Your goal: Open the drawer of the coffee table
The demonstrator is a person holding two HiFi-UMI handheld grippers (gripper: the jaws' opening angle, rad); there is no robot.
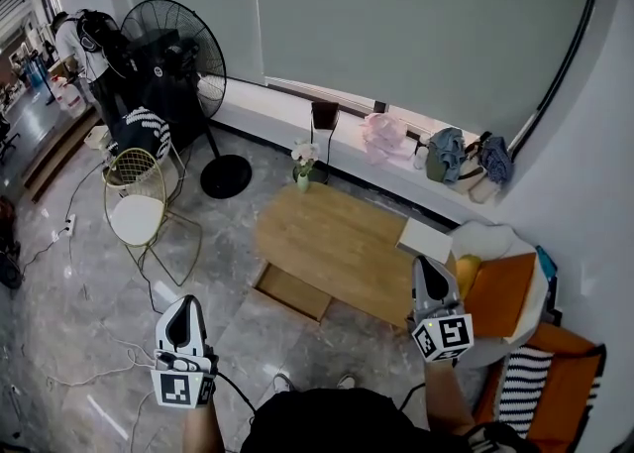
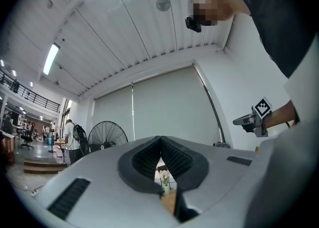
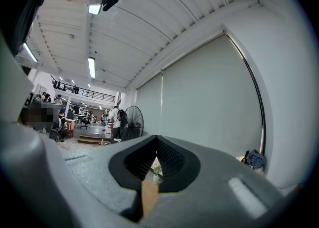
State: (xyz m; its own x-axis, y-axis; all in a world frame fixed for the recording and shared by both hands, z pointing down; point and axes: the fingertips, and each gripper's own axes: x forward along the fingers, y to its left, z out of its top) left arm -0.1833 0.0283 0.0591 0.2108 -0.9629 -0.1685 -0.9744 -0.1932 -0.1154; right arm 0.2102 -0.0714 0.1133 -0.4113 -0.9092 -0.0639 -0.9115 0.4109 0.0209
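The wooden coffee table (image 1: pixel 342 243) stands in the middle of the head view. A flat wooden drawer-like panel (image 1: pixel 291 292) juts out low from its near left side. Both grippers are held in the air short of the table and touch nothing. My left gripper (image 1: pixel 183 306) is at the lower left, its jaws shut and empty; its own view shows the tips meeting (image 2: pixel 160 139). My right gripper (image 1: pixel 424 267) hovers by the table's near right corner, also shut on nothing (image 3: pixel 157 138). A small flower vase (image 1: pixel 303 169) stands on the table's far left corner.
A white box (image 1: pixel 424 239) lies on the table's right end. A gold wire chair (image 1: pixel 139 208) and a floor fan (image 1: pixel 178 45) stand to the left. An orange armchair (image 1: pixel 500 292) is at the right. Cables (image 1: pixel 89 372) run over the floor. Clothes (image 1: pixel 451 156) lie on the window ledge.
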